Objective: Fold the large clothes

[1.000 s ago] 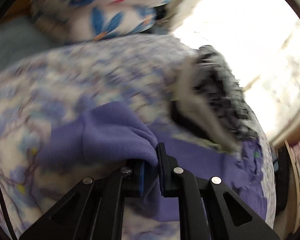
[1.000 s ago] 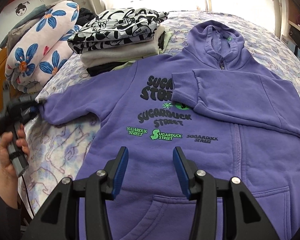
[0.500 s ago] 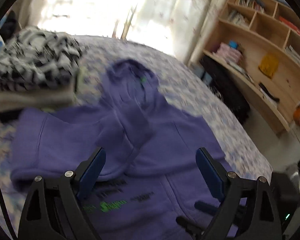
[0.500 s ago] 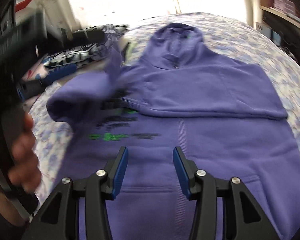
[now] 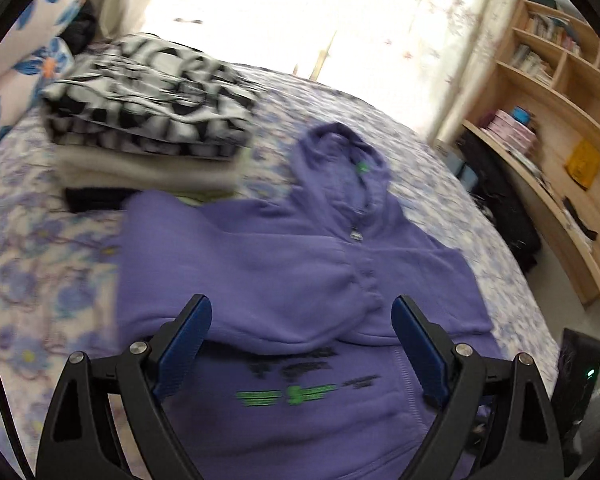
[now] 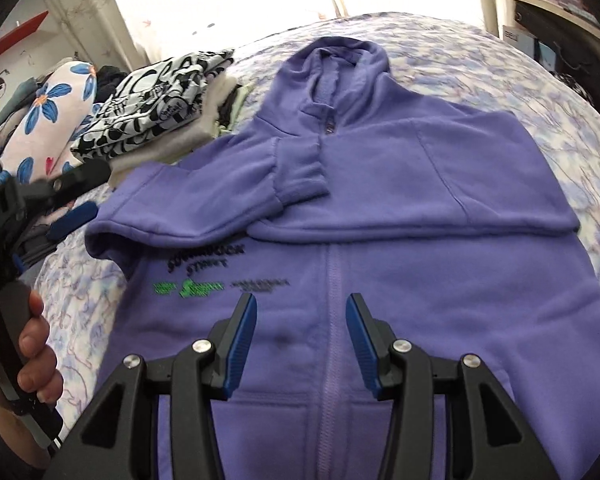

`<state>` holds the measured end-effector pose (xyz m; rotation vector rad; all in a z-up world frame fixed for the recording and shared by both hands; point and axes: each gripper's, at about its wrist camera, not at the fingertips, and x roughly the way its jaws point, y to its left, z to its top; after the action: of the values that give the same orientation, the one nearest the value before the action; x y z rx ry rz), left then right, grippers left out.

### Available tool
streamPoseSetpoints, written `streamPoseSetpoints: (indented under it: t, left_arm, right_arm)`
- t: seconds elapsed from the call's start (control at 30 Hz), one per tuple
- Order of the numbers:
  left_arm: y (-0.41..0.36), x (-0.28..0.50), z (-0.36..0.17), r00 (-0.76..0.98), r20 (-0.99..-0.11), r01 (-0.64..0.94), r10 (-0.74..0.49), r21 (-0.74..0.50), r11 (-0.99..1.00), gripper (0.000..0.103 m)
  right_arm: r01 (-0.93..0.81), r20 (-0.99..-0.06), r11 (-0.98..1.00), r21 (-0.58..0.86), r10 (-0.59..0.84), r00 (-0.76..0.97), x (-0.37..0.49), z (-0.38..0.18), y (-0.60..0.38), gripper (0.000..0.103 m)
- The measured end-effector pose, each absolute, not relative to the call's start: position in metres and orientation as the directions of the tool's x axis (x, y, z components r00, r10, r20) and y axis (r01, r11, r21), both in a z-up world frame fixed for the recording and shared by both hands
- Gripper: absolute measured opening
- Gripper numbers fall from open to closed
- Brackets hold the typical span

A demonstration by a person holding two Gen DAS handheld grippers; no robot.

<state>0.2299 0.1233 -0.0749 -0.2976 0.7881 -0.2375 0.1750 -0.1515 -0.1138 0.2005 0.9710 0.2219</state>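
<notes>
A purple zip hoodie (image 6: 380,264) lies face up on the bed, hood at the far end, both sleeves folded across the chest. It also shows in the left wrist view (image 5: 300,264). My left gripper (image 5: 302,344) is open and empty, hovering over the hoodie's chest print. It also shows at the left edge of the right wrist view (image 6: 66,204), held in a hand. My right gripper (image 6: 302,340) is open and empty above the zip near the hoodie's lower part.
A stack of folded clothes with a black-and-white patterned top (image 5: 148,92) sits on the bed (image 5: 40,260) left of the hood. A flowered pillow (image 6: 48,120) lies further left. Wooden shelves (image 5: 560,92) stand to the right.
My left gripper carried the left sleeve across the chest, let it go and opened wide. It now hovers over the hoodie. The right gripper stayed open and shifted slightly.
</notes>
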Motion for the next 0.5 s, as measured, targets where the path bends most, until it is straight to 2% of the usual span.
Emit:
streamPoseSetpoints:
  t: [0.23,0.5]
  left_arm:
    - [0.149,0.219,-0.086,0.681,-0.708,-0.027,-0.186,-0.278,0.96,0.09]
    - [0.155,0.21,-0.104,0.642,-0.749,-0.07,-0.166,-0.273,0.96,0.09]
  right_arm:
    - [-0.143,-0.785,0.956,0.257,0.292,0.547,0.178,-0.106,-0.137,0.047]
    - [-0.141,-0.798,0.959,0.244,0.282,0.533,0.175,-0.108,-0.139,0.047]
